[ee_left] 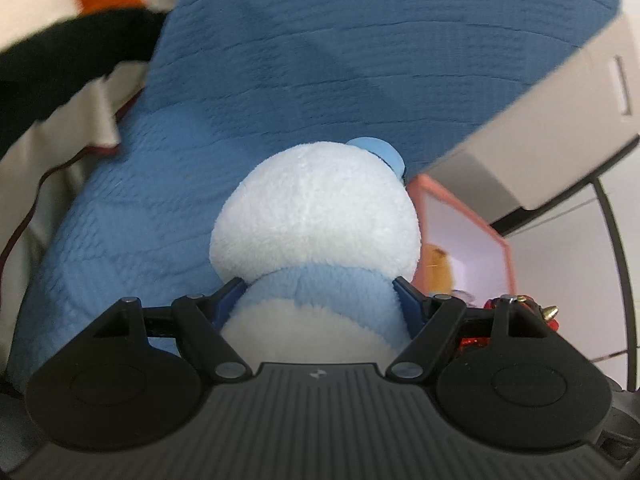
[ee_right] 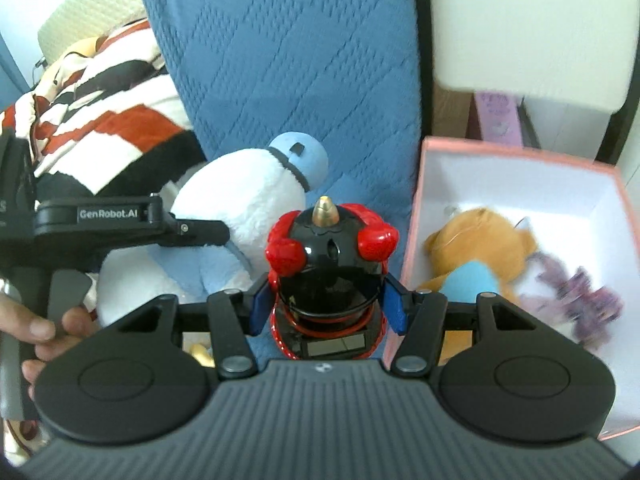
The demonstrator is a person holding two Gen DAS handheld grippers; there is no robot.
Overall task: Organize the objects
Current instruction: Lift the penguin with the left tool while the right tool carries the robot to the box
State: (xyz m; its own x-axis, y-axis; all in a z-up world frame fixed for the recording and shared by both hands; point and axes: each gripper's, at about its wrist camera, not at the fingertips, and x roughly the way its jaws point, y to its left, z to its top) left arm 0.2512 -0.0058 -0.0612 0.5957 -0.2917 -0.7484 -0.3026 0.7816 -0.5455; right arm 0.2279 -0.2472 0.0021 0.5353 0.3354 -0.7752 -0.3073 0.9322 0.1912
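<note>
While both toys hang clamped, the plush penguin (ee_left: 316,236) between the left gripper (ee_left: 320,300) fingers and the red-and-black robot toy (ee_right: 330,264) between the right gripper (ee_right: 328,304) fingers, carry each level over the pink box (ee_right: 520,152) beside the right fingers before letting go. Each toy's long axis runs forward from the fingers, with the penguin's head and the robot's gold spike pointing away.

- A home, likely a bedroom or living room
- Quilted blue cover (ee_right: 288,60) spread over soft furniture
- Striped blanket (ee_right: 108,120) bunched at one side
- Pink box (ee_right: 520,148) on the floor holding soft toys (ee_right: 476,248)
</note>
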